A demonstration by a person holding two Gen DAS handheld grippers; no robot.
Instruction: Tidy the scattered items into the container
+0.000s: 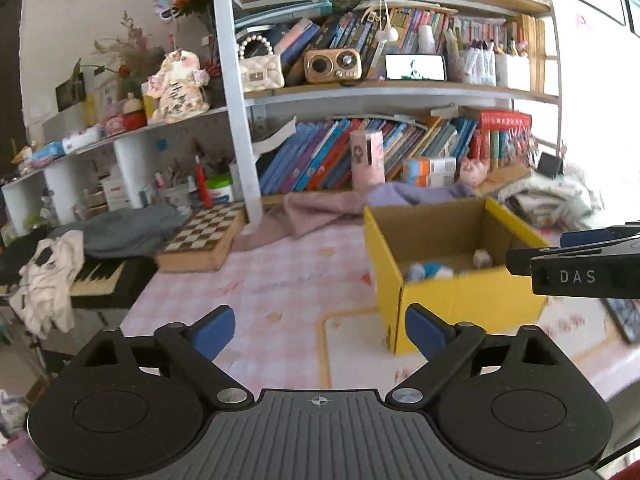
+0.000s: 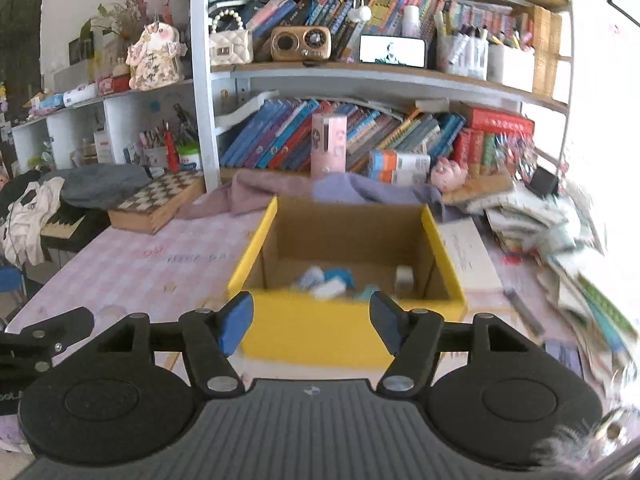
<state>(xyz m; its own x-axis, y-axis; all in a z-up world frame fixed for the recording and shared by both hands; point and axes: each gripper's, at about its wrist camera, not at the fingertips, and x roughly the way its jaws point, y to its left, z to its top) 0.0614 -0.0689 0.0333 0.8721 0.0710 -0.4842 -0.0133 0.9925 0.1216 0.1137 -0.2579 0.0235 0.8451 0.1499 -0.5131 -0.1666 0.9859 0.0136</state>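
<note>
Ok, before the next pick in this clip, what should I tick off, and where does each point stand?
1. Left gripper empty, open: ok.
2. Right gripper empty, open: ok.
3. Yellow cardboard box upright, top open: ok.
4. Small blue and white items lying inside the box: ok.
5. Pink checked tablecloth in front of the left gripper free of loose items: ok.
6. Anything still scattered elsewhere: cannot tell, views blurred at the edges.

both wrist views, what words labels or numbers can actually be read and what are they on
"DAS": white letters on the black right gripper entering the left wrist view.
Faint writing on the pink checked tablecloth: too blurred to read.
Book spines, the red boxed books, the orange carton: too small to read.
Phone screen: a picture, no legible text.
</note>
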